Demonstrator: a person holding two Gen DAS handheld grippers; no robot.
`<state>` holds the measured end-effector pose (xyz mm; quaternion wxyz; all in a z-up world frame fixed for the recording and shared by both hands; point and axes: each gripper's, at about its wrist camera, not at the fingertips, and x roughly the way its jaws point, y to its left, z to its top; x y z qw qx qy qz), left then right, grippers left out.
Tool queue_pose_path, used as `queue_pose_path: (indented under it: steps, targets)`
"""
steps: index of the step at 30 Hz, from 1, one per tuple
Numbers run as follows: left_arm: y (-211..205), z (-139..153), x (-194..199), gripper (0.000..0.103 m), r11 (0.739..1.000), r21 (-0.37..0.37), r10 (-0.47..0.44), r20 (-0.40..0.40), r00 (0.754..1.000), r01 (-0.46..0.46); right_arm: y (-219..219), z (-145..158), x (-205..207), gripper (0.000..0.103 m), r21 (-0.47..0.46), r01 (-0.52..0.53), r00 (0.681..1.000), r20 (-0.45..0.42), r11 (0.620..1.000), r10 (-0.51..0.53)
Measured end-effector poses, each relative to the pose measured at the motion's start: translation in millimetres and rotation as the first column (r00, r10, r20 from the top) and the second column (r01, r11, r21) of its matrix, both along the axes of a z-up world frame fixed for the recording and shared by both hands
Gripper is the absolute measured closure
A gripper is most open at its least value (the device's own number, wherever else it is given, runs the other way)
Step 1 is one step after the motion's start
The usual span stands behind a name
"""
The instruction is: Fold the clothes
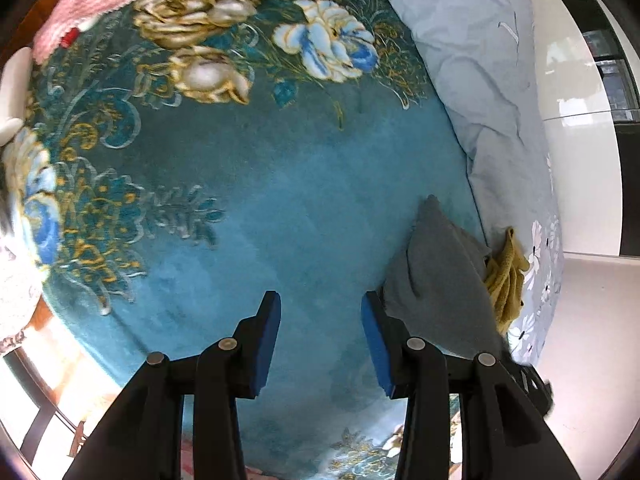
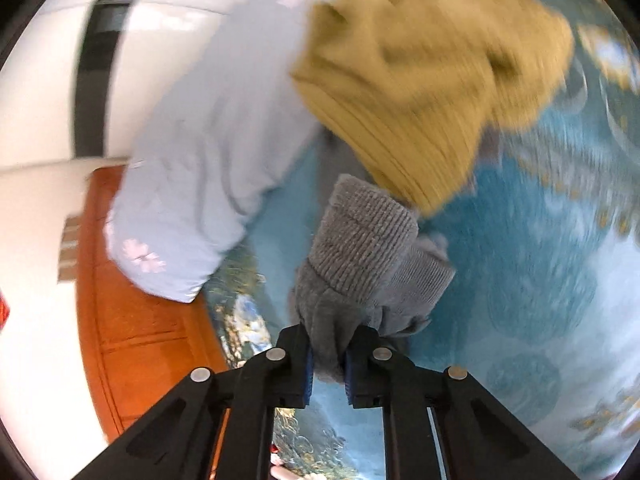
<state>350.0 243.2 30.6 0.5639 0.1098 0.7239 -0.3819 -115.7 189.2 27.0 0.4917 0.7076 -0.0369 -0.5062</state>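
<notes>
A grey knitted garment hangs from my right gripper, which is shut on its ribbed end above the teal floral bedspread. A mustard-yellow knitted garment lies just beyond it, blurred. In the left wrist view the grey garment rises beside the right fingertip of my left gripper, which is open and empty over the bedspread. The yellow garment lies crumpled behind the grey one.
A light blue flowered quilt is bunched along the bed's right side, also seen in the right wrist view. A pink knitted cloth lies at the far corner. An orange wooden bed frame and white floor border the bed.
</notes>
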Motion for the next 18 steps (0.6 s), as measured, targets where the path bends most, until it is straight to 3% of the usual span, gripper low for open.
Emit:
queue_pose_path:
  steps: [4, 6, 12, 14, 18]
  targets:
    - [-47, -12, -25, 0.06, 0.999, -0.008, -0.04, -0.064, 0.997, 0.04, 18, 50, -22, 0.092, -0.079, -0.06, 0.992, -0.113, 0.995, 0.051]
    - [-73, -18, -43, 0.06, 0.997, -0.01, -0.076, -0.09, 0.993, 0.075, 33, 61, -32, 0.092, -0.069, -0.064, 0.987, -0.15, 0.996, 0.053]
    - [-166, -51, -113, 0.052, 0.989, 0.001, -0.143, -0.178, 0.973, 0.146, 81, 51, -75, 0.092, 0.072, 0.032, 0.975, -0.221, 0.997, -0.015]
    - [-192, -63, -135, 0.046, 0.985, 0.015, -0.169, -0.181, 0.969, 0.174, 90, 48, -86, 0.092, 0.102, 0.064, 0.974, -0.225, 0.993, -0.04]
    - [-237, -92, -175, 0.046, 0.972, 0.066, -0.212, -0.154, 0.965, 0.224, 97, 45, -106, 0.092, 0.13, 0.115, 0.97, -0.229, 0.985, -0.083]
